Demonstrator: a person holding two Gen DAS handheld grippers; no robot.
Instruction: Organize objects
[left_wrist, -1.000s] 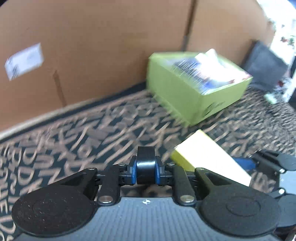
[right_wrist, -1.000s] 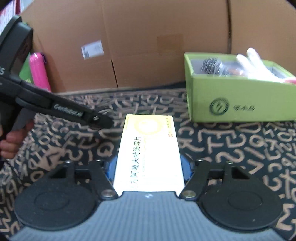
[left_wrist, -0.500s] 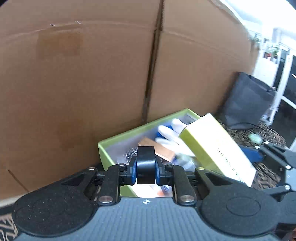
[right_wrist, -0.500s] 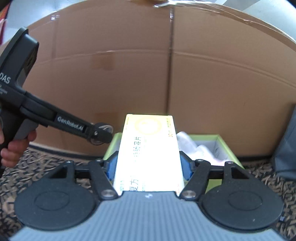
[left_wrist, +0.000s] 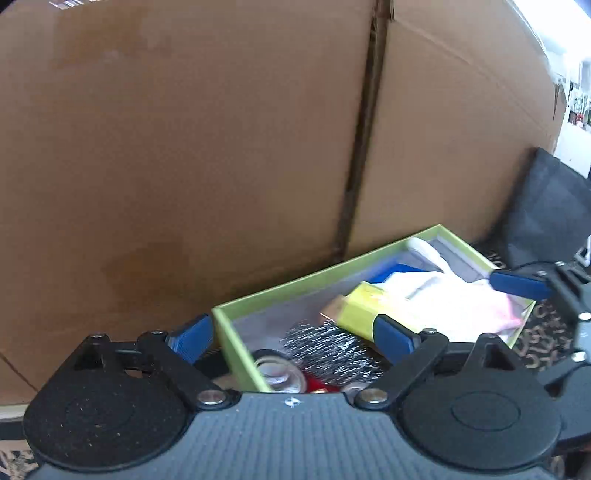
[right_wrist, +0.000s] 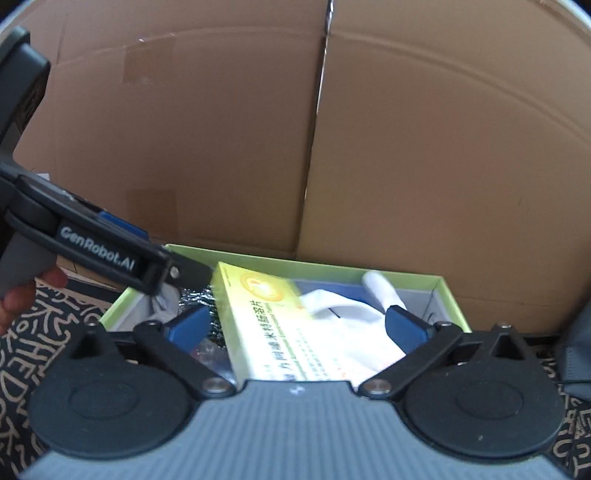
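Green box: the open green box (right_wrist: 448, 295) sits on the patterned counter (right_wrist: 22, 350), right up against the big brown cardboard wall (right_wrist: 221, 147).
Yellow box: the flat yellow box (right_wrist: 266, 325) with printed writing lies tilted inside the green box. It rests partly on the white glove. It looks blurry.
Right gripper: the right gripper (right_wrist: 295, 326) is above the green box, and its jaws have just been opening. They now stand wide. The yellow box is between the blue pads (right_wrist: 188, 326), but the pads do not press on it.
Left gripper: the left gripper (left_wrist: 293, 332) also points down at the green box, and its jaws have just been opening too. They are wide with nothing held. One blue pad (left_wrist: 192, 336) is outside the near wall of the green box and the other is over the inside.
Other things in the green box: a white glove (right_wrist: 343, 306), a shiny silver scrubber (left_wrist: 328, 349), a roll of clear tape (left_wrist: 275, 367) and something red that is mostly hidden.
Hand: a person's hand (right_wrist: 18, 299) at the left edge holds the grey handle of the left gripper.
Dark bag: a dark bag (left_wrist: 546, 218) stands to the right of the green box, by the cardboard wall.
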